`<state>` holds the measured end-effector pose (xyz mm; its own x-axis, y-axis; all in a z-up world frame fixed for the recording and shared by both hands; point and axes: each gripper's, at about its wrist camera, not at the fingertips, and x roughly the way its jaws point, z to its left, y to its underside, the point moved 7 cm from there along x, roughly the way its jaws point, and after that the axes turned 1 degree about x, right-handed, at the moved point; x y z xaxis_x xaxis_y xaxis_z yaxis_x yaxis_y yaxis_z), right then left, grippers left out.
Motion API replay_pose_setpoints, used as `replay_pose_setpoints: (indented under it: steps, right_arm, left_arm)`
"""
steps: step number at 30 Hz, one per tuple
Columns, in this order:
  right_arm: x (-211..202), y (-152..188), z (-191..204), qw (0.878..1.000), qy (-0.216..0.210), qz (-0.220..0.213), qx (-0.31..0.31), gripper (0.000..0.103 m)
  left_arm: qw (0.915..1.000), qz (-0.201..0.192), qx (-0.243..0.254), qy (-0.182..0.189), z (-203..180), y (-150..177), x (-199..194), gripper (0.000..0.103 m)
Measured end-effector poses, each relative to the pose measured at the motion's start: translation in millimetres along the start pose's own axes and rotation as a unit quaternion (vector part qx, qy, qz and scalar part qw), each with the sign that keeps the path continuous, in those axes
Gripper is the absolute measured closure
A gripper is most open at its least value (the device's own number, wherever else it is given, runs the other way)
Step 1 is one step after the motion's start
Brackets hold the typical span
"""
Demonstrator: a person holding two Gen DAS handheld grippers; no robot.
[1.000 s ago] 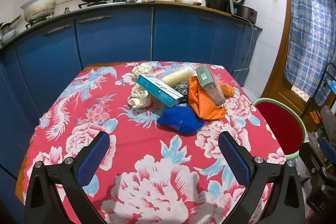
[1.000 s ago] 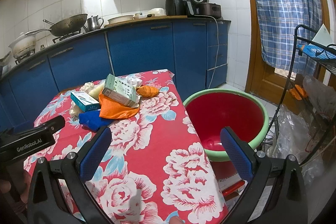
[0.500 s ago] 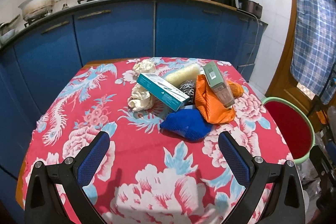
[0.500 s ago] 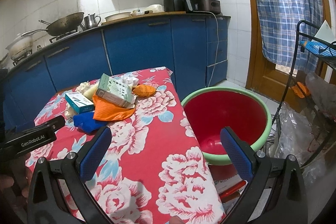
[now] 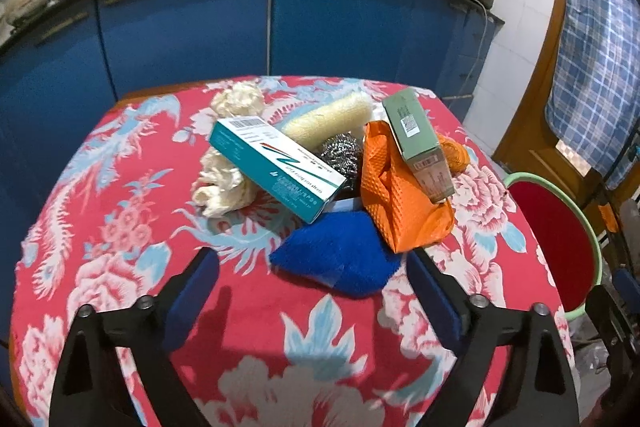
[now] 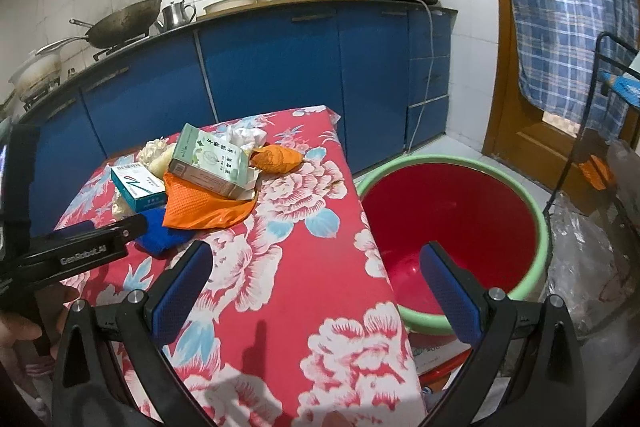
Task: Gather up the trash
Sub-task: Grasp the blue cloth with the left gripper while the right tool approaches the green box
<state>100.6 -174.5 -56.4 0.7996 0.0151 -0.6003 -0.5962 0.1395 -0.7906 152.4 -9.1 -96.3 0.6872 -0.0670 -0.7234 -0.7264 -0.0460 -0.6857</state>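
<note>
Though heaped, trash [image 5: 320,179] v. colourful

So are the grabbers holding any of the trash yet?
No. The left gripper is closing with nothing between its jaws, just short of the blue sponge; the right gripper is open and empty.

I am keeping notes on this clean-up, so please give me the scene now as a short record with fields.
surface: table with red floral cloth
trash pile: teal cardboard box, green cardboard box, orange plastic bag, blue scrub cloth, steel wool ball, crumpled white paper, pale foam roll
bin: red basin with green rim, on the floor beside the table
left tool: jaws closing, nothing between them, just short of the blue cloth
right tool: open, empty
</note>
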Motion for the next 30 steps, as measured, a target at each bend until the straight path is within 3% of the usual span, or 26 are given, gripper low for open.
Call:
replay_pose_setpoints:
  steps: [8, 12, 14, 17, 20, 30]
  right_arm:
    - [24, -8, 6, 1.000, -0.016, 0.017, -0.007, 0.001]
    - [32, -10, 9, 0.999, -0.022, 0.023, -0.009, 0.001]
    - [36, -10, 10, 0.999, -0.024, 0.026, -0.010, 0.001]
    - [40, -11, 12, 0.999, -0.027, 0.030, -0.011, 0.001]
    - [43, -11, 16, 0.999, -0.031, 0.031, -0.015, 0.001]
    - [49, -23, 40, 0.998, -0.053, 0.030, -0.028, 0.001]
  left_arm:
    - [0.9991, 0.036, -0.020, 0.011, 3, 0, 31, 0.034]
    - [0.9979, 0.050, -0.030, 0.029, 2, 2, 40, 0.039]
    - [0.9976, 0.050, -0.030, 0.037, 1, 3, 42, 0.045]
    - [0.9966, 0.049, -0.030, 0.059, -4, 3, 42, 0.065]
    - [0.9969, 0.041, -0.024, 0.062, -6, 4, 39, 0.074]
    - [0.9981, -0.003, -0.028, 0.054, 15, -7, -2, 0.079]
